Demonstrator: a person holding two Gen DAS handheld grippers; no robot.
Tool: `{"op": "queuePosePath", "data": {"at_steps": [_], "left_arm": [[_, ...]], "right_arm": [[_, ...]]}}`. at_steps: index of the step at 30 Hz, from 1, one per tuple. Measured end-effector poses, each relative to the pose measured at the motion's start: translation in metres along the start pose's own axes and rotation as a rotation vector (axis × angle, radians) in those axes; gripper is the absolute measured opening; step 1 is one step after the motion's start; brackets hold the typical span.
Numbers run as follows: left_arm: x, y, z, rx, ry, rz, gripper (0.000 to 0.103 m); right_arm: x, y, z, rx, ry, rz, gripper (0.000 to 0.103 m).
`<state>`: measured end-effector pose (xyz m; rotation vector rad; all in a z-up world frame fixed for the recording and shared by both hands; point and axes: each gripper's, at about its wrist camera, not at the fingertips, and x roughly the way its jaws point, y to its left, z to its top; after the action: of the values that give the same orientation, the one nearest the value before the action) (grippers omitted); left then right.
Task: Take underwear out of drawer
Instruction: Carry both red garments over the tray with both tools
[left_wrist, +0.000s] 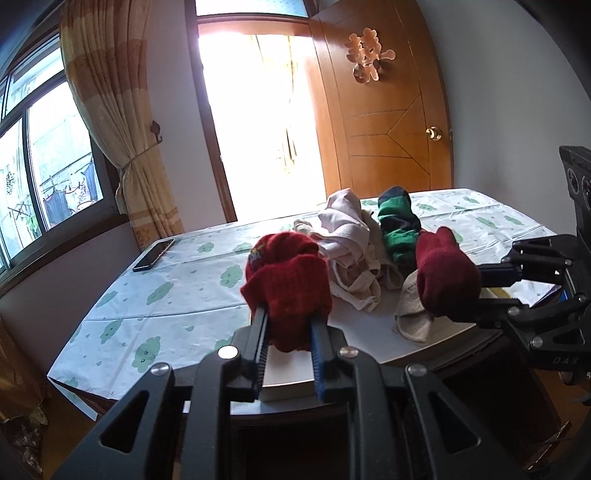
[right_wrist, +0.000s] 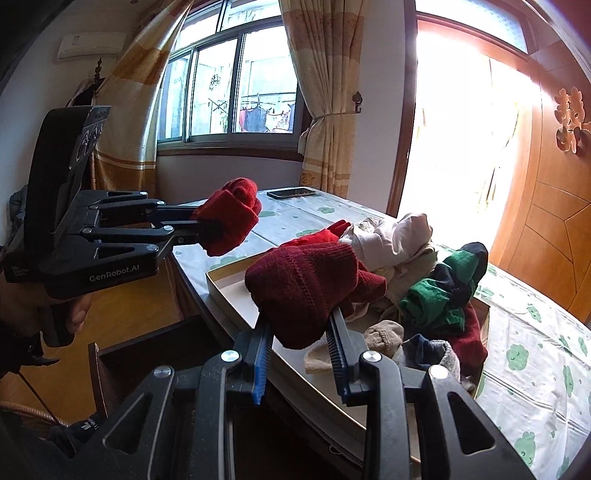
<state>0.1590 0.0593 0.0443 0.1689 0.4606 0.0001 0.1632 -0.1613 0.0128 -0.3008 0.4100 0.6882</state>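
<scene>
The red knit bundle (left_wrist: 288, 291) is covering the left gripper's (left_wrist: 290, 321) fingertips. A dark red bundle (right_wrist: 301, 295) is hiding the right gripper's (right_wrist: 299, 325) tips. Glare is washing out the doorway (left_wrist: 255, 110).

A cloud-print cloth (left_wrist: 155, 291) covers the table. On it lie a phone (left_wrist: 153, 254) (toward 10 o'clock) and a shallow box (right_wrist: 236, 291) of clothes, around 3.

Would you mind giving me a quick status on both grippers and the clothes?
Left gripper shut on red knit bundle. Right gripper shut on dark red knit piece. Clothes pile in shallow tray just ahead. Nothing blocking.
</scene>
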Motion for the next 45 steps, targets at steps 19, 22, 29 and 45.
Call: {"op": "queuePosePath", "data": {"at_steps": [19, 22, 29, 45], "left_arm": [[0.057, 0.001, 0.01, 0.018, 0.128, -0.011, 0.018], [0.066, -0.001, 0.008, 0.021, 0.155, -0.017, 0.018], [0.084, -0.004, 0.001, 0.03, 0.217, -0.025, 0.018], [0.105, -0.013, -0.008, 0.056, 0.285, -0.03, 0.018]], "right_arm": [[0.046, -0.015, 0.011, 0.013, 0.092, -0.017, 0.031], [0.053, -0.016, 0.011, 0.013, 0.116, -0.018, 0.031], [0.069, -0.024, 0.006, 0.05, 0.163, 0.003, 0.031], [0.094, -0.021, 0.001, 0.039, 0.245, 0.005, 0.031]]}}
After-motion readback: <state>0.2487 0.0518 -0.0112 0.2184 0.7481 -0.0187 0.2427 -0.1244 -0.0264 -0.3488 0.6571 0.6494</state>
